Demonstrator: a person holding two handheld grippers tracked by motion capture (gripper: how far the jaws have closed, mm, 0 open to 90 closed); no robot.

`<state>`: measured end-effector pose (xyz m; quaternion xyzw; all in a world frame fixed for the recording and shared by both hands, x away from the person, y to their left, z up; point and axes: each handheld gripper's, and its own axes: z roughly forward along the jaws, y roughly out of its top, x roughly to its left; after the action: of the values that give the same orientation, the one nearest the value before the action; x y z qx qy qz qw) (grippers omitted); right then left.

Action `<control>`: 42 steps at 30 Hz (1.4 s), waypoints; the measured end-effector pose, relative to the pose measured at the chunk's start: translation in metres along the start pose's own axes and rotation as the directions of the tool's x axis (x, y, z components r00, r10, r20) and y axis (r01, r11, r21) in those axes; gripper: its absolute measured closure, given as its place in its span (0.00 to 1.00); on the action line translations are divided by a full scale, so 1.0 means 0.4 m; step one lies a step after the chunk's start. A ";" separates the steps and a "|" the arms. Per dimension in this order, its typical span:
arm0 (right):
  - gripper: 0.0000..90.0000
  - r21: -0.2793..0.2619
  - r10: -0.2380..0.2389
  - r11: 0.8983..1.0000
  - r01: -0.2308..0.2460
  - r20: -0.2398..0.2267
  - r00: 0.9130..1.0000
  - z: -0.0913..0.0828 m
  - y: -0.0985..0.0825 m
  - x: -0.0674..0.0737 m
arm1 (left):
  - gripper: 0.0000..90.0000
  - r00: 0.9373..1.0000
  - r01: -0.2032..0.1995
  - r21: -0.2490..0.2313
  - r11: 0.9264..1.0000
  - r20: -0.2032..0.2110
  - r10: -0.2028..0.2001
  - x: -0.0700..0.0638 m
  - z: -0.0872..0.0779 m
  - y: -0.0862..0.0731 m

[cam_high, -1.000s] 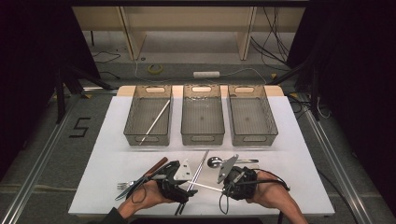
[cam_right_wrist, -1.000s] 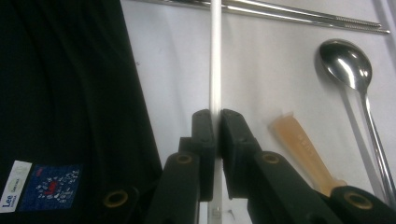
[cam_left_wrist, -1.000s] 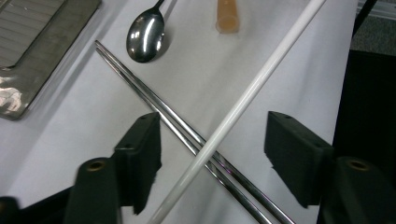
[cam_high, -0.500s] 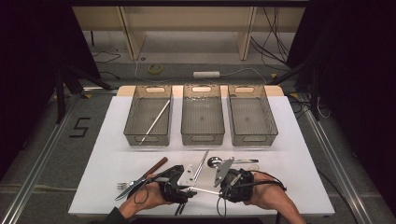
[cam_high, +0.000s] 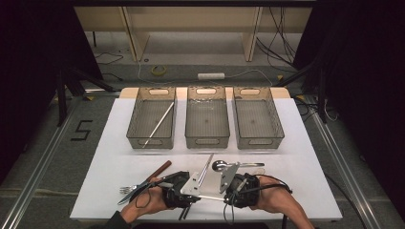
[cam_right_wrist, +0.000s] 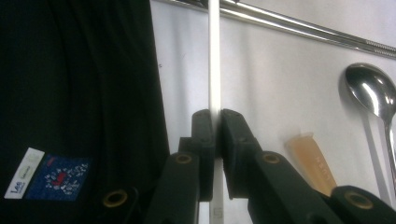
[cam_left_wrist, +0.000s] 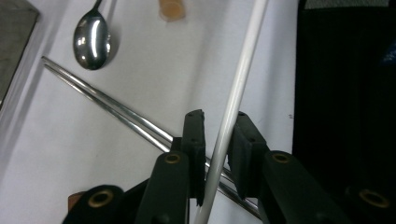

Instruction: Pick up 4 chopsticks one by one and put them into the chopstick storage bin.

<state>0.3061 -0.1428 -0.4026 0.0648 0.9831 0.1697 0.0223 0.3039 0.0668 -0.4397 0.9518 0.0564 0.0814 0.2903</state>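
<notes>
The right gripper [cam_right_wrist: 215, 122] is clamped on a white stick [cam_right_wrist: 214, 60], whose shaft runs straight up between its pads to the top edge of the right gripper view. The left gripper [cam_left_wrist: 219, 122] has just been closing on the same stick [cam_left_wrist: 238, 79]; in the left gripper view the stick passes between its jaws and slants to the upper right of the frame, with a thin gap still showing beside it, so the pads do not seem to press yet. In the high view both grippers, left [cam_high: 179, 191] and right [cam_high: 241, 191], sit low in the centre, and the stick [cam_high: 212, 197] lies level between them.

Under the stick lie metal chopsticks [cam_left_wrist: 102, 100], crossing the left gripper view diagonally. A spoon [cam_left_wrist: 92, 42] sits at the upper left there. In the high view a fork [cam_high: 129, 189] lies left of the hands, and three bins [cam_high: 207, 142] stand across the middle of the white table [cam_high: 305, 167].
</notes>
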 end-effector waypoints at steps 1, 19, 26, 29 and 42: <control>0.93 0.000 -0.001 1.000 0.001 0.000 1.000 0.000 -0.002 -0.001 | 0.87 1.000 -0.010 0.000 1.000 0.010 0.010 -0.002 0.000 0.000; 0.53 -0.236 0.186 0.959 -0.157 0.108 0.977 -0.048 -0.039 -0.045 | 0.94 0.979 0.204 0.017 0.979 -0.030 -0.204 0.052 -0.022 -0.031; 0.49 -0.338 0.271 0.916 -0.216 0.125 0.954 -0.054 -0.065 -0.052 | 0.94 0.942 0.325 -0.018 0.946 -0.084 -0.325 0.095 -0.048 -0.063; 0.45 -0.393 0.320 0.885 -0.249 0.128 0.939 -0.049 -0.083 -0.053 | 0.94 0.924 0.365 -0.035 0.930 -0.107 -0.367 0.112 -0.061 -0.076; 0.39 -0.510 0.425 0.801 -0.313 0.115 0.898 -0.029 -0.161 -0.041 | 0.94 0.842 0.490 -0.132 0.862 -0.182 -0.507 0.182 -0.110 -0.123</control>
<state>0.3140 -0.2090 -0.4131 0.2672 0.8691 0.4001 0.1146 0.3641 0.1427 -0.4225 0.8778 0.3289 0.1056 0.3319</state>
